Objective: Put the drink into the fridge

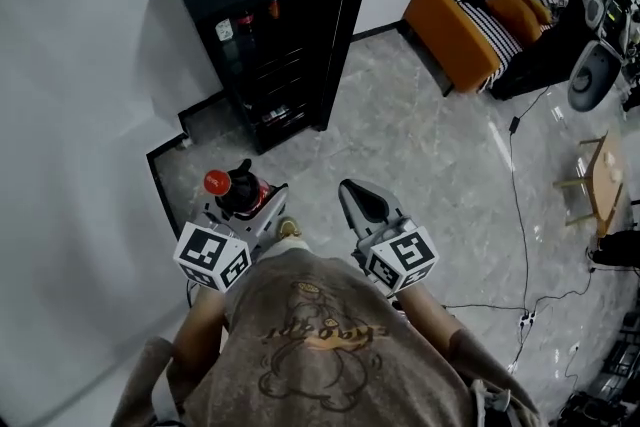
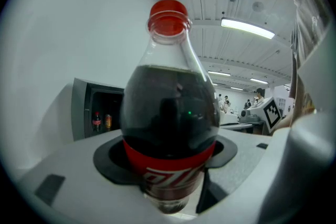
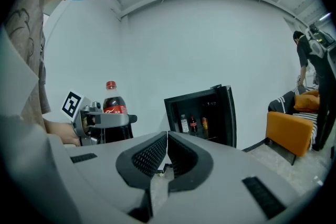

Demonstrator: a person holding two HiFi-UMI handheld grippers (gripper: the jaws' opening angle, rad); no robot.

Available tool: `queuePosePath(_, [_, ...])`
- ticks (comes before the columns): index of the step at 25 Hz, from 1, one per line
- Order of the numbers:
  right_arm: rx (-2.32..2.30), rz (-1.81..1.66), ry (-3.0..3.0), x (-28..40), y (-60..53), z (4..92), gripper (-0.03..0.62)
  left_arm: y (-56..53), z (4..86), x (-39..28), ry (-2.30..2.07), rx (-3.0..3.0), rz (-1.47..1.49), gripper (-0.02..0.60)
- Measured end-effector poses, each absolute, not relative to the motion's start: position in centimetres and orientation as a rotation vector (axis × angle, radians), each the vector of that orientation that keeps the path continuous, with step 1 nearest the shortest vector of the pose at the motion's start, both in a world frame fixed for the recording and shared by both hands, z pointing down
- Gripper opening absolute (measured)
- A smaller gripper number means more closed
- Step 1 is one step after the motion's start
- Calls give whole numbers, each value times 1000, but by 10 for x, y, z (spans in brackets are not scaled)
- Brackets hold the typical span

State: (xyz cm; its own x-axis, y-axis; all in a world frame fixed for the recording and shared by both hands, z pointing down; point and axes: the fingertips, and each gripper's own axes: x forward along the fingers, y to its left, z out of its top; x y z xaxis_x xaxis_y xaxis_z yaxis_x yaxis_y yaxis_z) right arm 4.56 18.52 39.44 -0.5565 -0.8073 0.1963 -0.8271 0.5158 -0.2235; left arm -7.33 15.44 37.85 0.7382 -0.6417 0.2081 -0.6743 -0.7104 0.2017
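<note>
A cola bottle [image 2: 170,113] with a red cap and red label stands upright between the jaws of my left gripper [image 2: 170,165], which is shut on it. From above, the bottle [image 1: 232,188] shows at lower left in that gripper [image 1: 250,200]. The right gripper view shows the bottle [image 3: 113,107] off to its left. My right gripper [image 3: 167,152] is shut with nothing in it, and from above this gripper [image 1: 362,203] hangs beside the left one. The black fridge [image 1: 265,25] stands ahead against the wall, door [image 1: 350,5] swung open, drinks on its shelves [image 3: 194,124].
An orange sofa [image 1: 455,35] with a striped cushion stands at the right, a person beside it. Cables [image 1: 520,205] trail over the tiled floor. A small wooden table [image 1: 605,177] is at the far right. The white wall runs along the left.
</note>
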Motion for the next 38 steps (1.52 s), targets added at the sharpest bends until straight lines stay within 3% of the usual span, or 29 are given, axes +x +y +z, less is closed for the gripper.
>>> queuePosePath(38, [1220, 409, -2737, 96, -39, 404, 21, -47, 403, -8, -1211, 2616, 158, 313])
